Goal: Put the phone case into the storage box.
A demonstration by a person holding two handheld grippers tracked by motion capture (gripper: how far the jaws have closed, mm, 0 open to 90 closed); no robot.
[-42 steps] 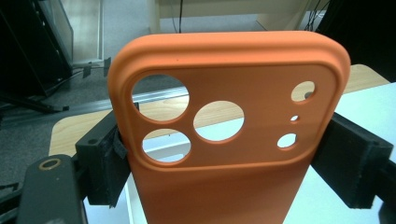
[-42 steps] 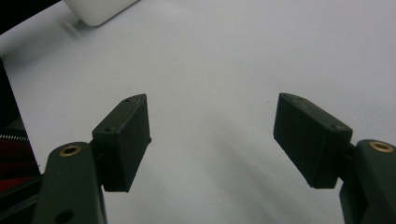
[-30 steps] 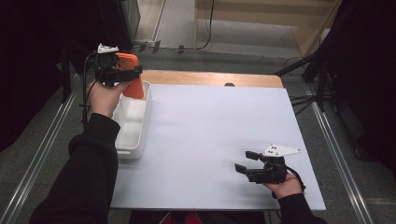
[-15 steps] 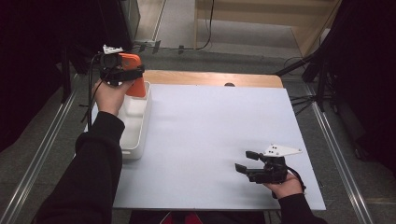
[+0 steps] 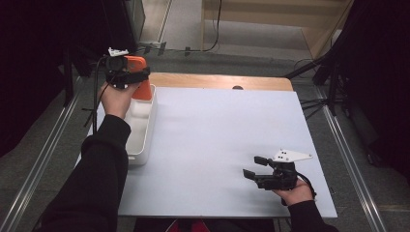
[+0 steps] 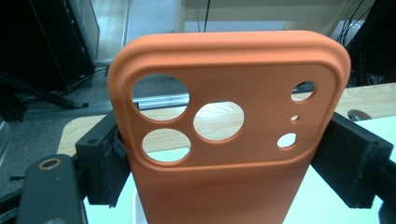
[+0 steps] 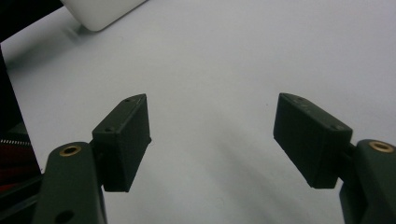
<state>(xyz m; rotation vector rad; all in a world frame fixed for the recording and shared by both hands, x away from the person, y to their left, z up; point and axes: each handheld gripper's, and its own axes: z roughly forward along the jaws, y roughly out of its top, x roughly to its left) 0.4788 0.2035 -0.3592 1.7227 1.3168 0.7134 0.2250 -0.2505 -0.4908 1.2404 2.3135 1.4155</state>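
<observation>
An orange phone case [image 6: 229,140] with several camera cut-outs stands upright between the jaws of my left gripper [image 6: 229,168], which is shut on its two long sides. In the high view the left gripper [image 5: 126,76] holds the orange phone case [image 5: 140,79] in the air above the far end of a white tray [image 5: 140,128] at the table's left. My right gripper [image 5: 252,169] rests low over the white table top near the front right, open, with nothing between its fingers [image 7: 122,140].
The white table top [image 5: 217,130] has a wooden strip [image 5: 217,81] along its far edge. A corner of the white tray [image 7: 100,11] appears far off in the right gripper view. Metal rails and dark stands flank the table.
The left gripper has lifted the orange case a little higher and slightly right over the tray's far end. The right gripper has stayed put.
</observation>
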